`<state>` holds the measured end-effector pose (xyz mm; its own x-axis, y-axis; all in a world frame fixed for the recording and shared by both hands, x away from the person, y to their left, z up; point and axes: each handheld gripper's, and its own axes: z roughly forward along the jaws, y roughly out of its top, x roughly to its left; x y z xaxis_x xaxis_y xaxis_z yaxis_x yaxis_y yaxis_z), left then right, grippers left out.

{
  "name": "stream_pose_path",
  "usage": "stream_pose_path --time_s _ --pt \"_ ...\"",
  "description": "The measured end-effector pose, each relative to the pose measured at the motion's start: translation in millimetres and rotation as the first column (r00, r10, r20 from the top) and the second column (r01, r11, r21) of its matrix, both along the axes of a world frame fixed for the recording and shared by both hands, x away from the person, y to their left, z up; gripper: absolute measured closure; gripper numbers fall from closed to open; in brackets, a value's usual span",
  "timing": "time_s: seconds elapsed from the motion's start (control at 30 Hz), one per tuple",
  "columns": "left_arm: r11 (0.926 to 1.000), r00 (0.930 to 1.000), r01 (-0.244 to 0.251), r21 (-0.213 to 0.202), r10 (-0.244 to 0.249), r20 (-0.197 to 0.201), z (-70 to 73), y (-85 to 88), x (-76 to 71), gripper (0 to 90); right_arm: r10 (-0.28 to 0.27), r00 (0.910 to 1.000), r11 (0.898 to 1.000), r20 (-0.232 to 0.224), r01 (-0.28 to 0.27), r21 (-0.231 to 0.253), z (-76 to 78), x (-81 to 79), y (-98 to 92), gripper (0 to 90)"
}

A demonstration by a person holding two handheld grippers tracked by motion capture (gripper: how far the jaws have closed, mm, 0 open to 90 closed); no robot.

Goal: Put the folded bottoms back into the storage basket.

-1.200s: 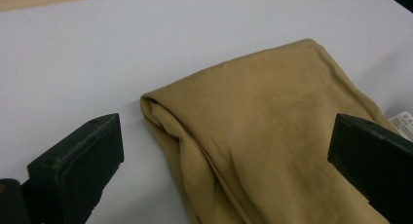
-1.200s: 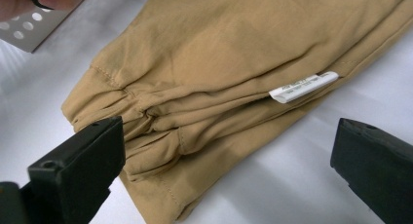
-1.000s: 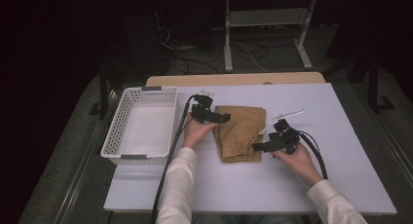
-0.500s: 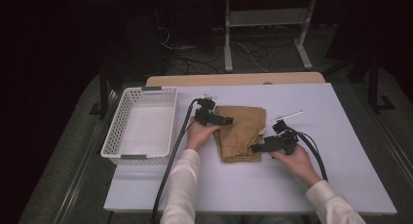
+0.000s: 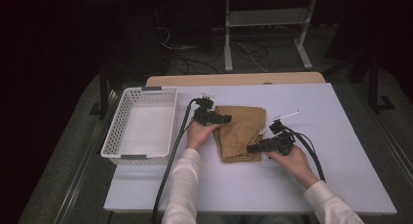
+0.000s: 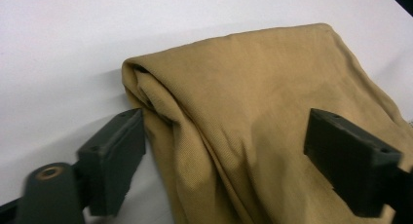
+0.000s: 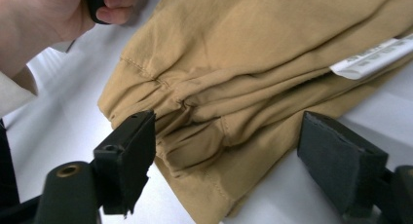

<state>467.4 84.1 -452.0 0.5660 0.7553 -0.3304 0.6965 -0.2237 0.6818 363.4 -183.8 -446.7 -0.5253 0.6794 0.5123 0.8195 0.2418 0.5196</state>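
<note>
On white surface [image 5: 341,151], we straddle folded tan garment [image 5: 241,131], long axis near-far: left hand-held gripper [image 5: 228,119] at far-left edge, right hand-held gripper [image 5: 249,148] at near-right corner; both jaws just been closing, cloth between, pads not pressing yet.

You have one tan folded cloth [image 5: 241,131] on one white table [image 5: 341,136]. One white basket [image 5: 139,124] sits beside it. You hold two grippers, the left gripper [image 5: 225,119] and the right gripper [image 5: 253,148], one in each hand. Each gripper has two black jaws. One white tag [image 7: 372,58] sticks out of the cloth.
</note>
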Motion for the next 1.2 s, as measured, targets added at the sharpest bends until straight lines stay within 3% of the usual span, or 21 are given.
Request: stream_pose_path --time_s 0.07,0.2,0.47,0.67,0.93,1.2 --pt "1.0 1.0 0.002 0.009 -0.002 0.004 0.5 -0.7 -0.4 26.1 0.01 0.9999 1.0 0.002 -0.01 -0.001 0.0 -0.1 1.5 23.4" --pt "0.9997 0.9999 -0.009 0.021 0.009 0.007 1.1 -0.2 -0.4 32.9 0.012 0.9999 1.0 -0.002 -0.012 0.006 -0.2 0.0 1.6 28.0" --pt "0.9997 0.9996 -0.024 0.007 0.024 -0.015 0.2 3.0 2.0 56.2 -0.026 0.9996 0.999 -0.012 0.026 0.018 -3.0 1.8 2.4 53.5" --pt "0.9998 0.9997 0.007 0.017 -0.006 -0.023 -0.3 -2.1 2.9 72.3 -0.047 0.9984 0.999 -0.029 0.048 0.022 -4.4 2.0 3.5 71.9" --pt "0.999 0.9995 0.031 0.033 -0.031 -0.006 2.7 -4.5 2.4 80.3 -0.068 0.9973 0.998 -0.026 0.068 0.004 -1.9 -0.5 5.9 79.4" --pt "0.9985 0.9992 0.038 0.041 -0.038 0.009 6.6 -5.0 0.4 81.6 -0.072 0.9974 0.997 -0.006 0.072 -0.004 0.5 -2.8 6.3 81.3"
